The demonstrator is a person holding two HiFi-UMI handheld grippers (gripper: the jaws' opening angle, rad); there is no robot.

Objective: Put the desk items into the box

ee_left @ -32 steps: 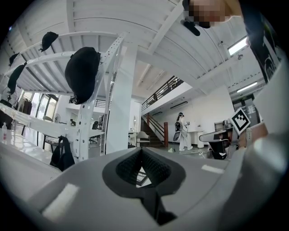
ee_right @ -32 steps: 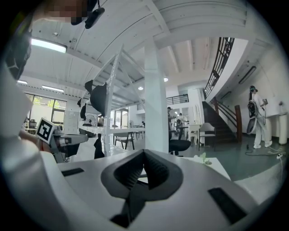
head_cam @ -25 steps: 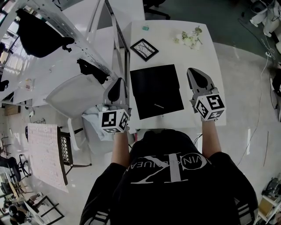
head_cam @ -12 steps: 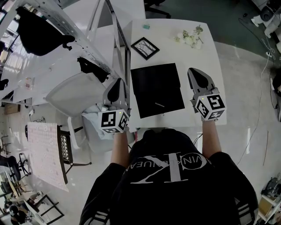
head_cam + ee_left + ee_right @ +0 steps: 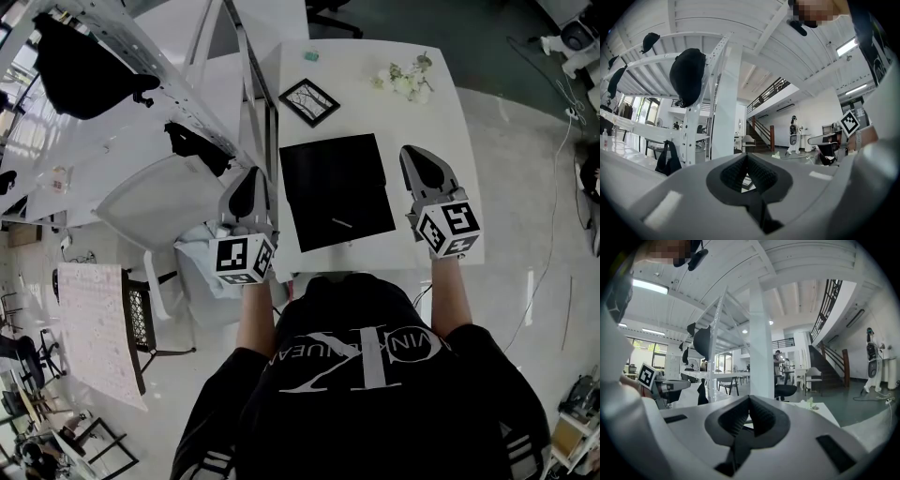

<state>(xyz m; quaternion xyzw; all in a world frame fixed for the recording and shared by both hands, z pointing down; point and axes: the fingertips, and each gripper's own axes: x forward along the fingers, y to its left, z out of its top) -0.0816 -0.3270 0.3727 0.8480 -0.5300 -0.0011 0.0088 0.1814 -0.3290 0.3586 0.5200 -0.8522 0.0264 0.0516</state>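
The white tabletop (image 5: 427,131) is carrying a black mat (image 5: 333,183) at its centre, a framed picture (image 5: 308,102) at eleven o'clock, a flower sprig (image 5: 405,82) at one o'clock, and a small teal item (image 5: 310,56) lying at twelve.

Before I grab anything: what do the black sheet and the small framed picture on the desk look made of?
Black sheet: thin and matte, lying flat with no glare, so likely a soft desk mat, rubber or faux leather; unsure which. Framed picture: slim black frame, wood or plastic, around a white printed sheet; any glass cannot be told.
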